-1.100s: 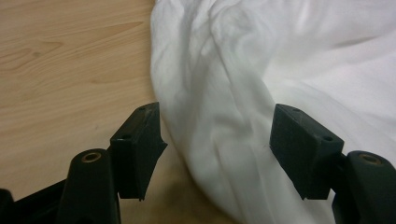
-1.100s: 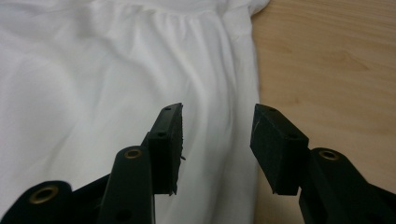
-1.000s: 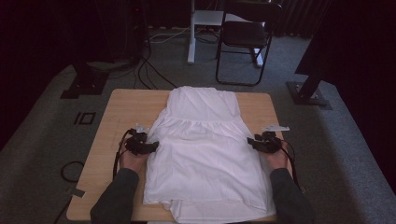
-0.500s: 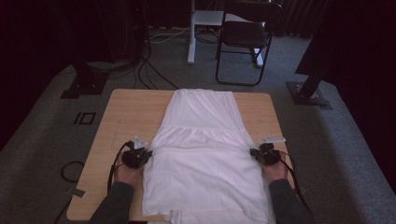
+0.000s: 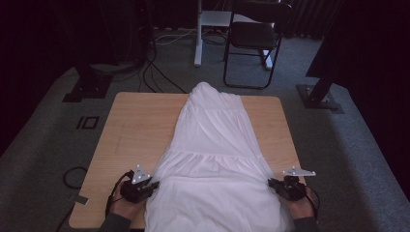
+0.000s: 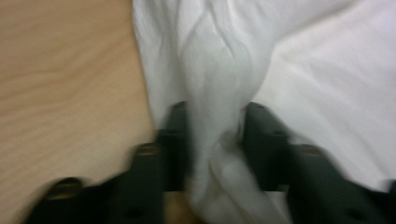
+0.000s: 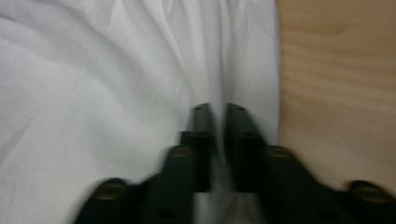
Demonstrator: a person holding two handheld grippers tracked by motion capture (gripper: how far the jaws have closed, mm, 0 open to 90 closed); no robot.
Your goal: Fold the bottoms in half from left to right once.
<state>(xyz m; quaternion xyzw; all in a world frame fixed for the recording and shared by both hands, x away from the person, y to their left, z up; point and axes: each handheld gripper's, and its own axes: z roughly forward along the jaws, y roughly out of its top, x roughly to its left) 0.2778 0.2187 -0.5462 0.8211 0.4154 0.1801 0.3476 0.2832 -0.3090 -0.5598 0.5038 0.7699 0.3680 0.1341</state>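
White dress (image 5: 217, 159) clenched at both side edges by left gripper (image 5: 153, 185) and right gripper (image 5: 271, 183), jaws lately easing; risked slipping free.

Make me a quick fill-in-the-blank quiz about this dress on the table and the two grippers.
1. The dress is coloured ____.
2. It lies on a ____ table.
3. Between the jaws of the left gripper sits a bunch of ____.
4. Beyond the table stands a black ____.

Missing words: white; wooden; fabric; chair
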